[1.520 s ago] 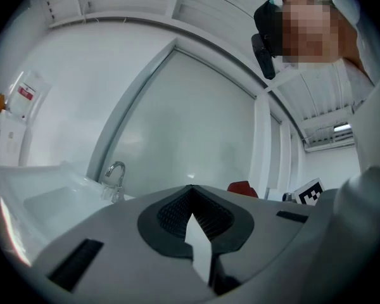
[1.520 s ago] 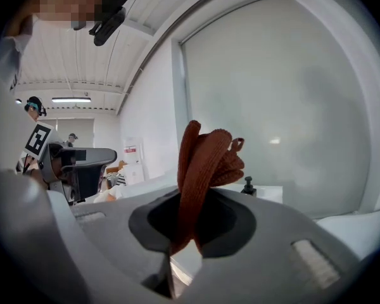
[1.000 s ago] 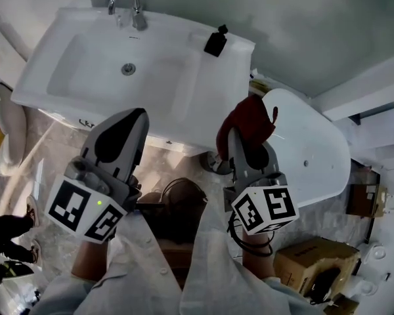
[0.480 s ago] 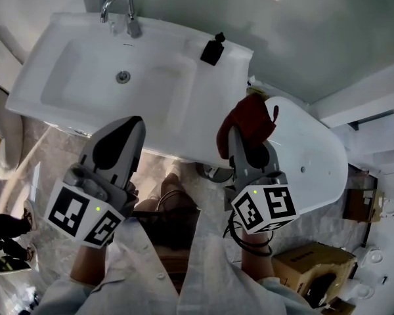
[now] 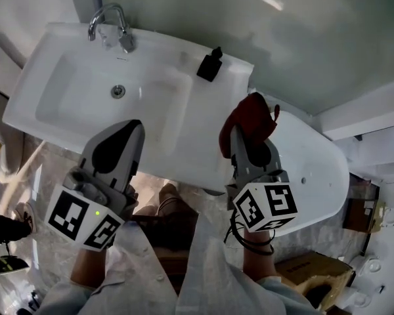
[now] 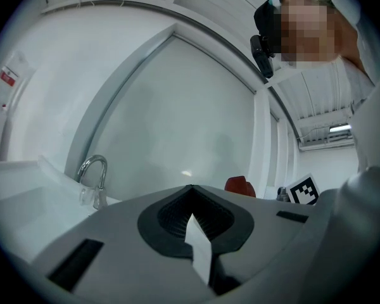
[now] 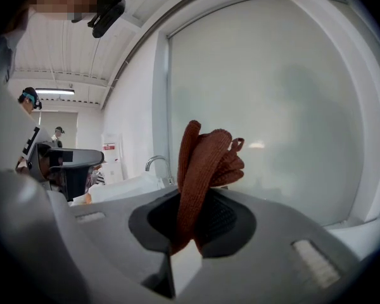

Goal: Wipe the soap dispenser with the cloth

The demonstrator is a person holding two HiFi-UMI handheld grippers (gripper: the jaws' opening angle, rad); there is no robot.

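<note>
Sink (image 5: 177,143) is sitting below both grippers, left gripper (image 5: 128,131) is hovering over its front edge with fingers pressed together on nothing, right gripper (image 5: 246,140) is clamping the red cloth (image 5: 251,115) just off its right end, and the black dispenser (image 5: 210,65) is standing on its back-right corner, apart from the cloth.

My right hand-held gripper (image 5: 240,136) is grey, its cube (image 5: 266,207) patterned in black and white squares. At its 12 o'clock the cloth (image 5: 251,115) is rust-red knit. The soap dispenser (image 5: 210,65) is black, the sink (image 5: 59,110) white. My left hand-held gripper (image 5: 126,133) is grey too.
</note>
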